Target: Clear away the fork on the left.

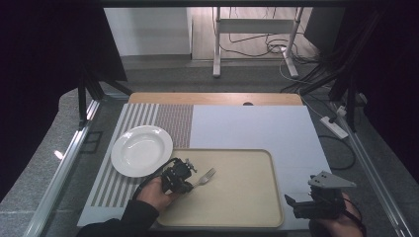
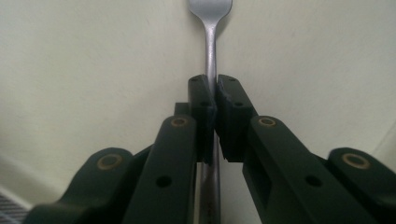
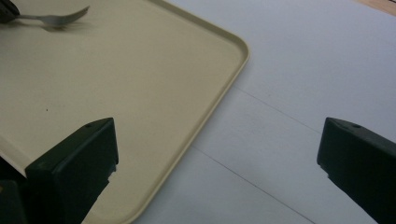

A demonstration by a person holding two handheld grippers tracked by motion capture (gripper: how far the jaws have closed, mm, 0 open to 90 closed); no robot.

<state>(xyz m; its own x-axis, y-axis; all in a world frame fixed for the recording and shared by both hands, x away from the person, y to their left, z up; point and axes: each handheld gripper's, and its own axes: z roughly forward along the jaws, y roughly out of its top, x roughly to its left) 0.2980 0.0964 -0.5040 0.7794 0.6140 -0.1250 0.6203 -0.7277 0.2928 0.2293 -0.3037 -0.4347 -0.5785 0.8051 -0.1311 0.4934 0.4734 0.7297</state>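
A metal fork lies low over the left part of the beige tray, tines pointing up and right. My left gripper is shut on the fork's handle. In the left gripper view the two black jaws pinch the handle and the fork's head sticks out past them over the tray's floor. My right gripper rests off the tray's right front corner, open. In the right gripper view its jaws stand wide apart, with nothing between them, over the tray's rim. The fork shows at the top left.
A white plate sits on a striped placemat left of the tray. White paper covers the table to the right and behind. Metal frame rails run along both sides, and a power strip lies at the right.
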